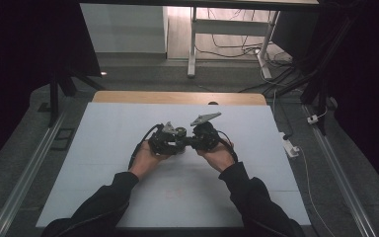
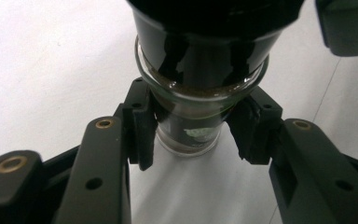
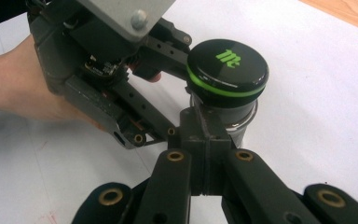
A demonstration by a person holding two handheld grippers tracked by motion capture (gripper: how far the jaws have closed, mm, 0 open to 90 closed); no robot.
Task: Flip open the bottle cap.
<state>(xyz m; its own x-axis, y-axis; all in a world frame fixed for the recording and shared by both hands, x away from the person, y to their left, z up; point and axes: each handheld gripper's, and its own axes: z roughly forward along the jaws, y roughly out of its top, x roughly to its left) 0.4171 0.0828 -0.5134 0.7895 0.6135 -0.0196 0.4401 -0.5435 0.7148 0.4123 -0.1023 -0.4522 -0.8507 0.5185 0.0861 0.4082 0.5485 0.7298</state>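
At the middle of the white bench (image 1: 103,163) I see a small glass jar (image 2: 189,133) with a black lid (image 3: 227,70) ringed in green and marked with a green logo. The jar stands upright, held just between my two tools. My left claw (image 2: 190,135) is closed narrow on the jar's clear glass body below the lid, one black pad (image 2: 142,126) pressed to each side; something dark and a pale scrap show through the glass near its base. In the high view the left claw (image 1: 180,136) points inward from the left hand (image 1: 145,157).

My right claw (image 3: 205,135) has its jaws drawn fully together, the two pads meeting with no gap between them. Their tips lie right against the jar's side just under the lid, but they grip nothing that I can make out. In the high view the right claw (image 1: 191,140) reaches in from the right hand (image 1: 218,155), meeting the left one tip to tip. Dark sleeves (image 1: 106,200) come in from the near edge.
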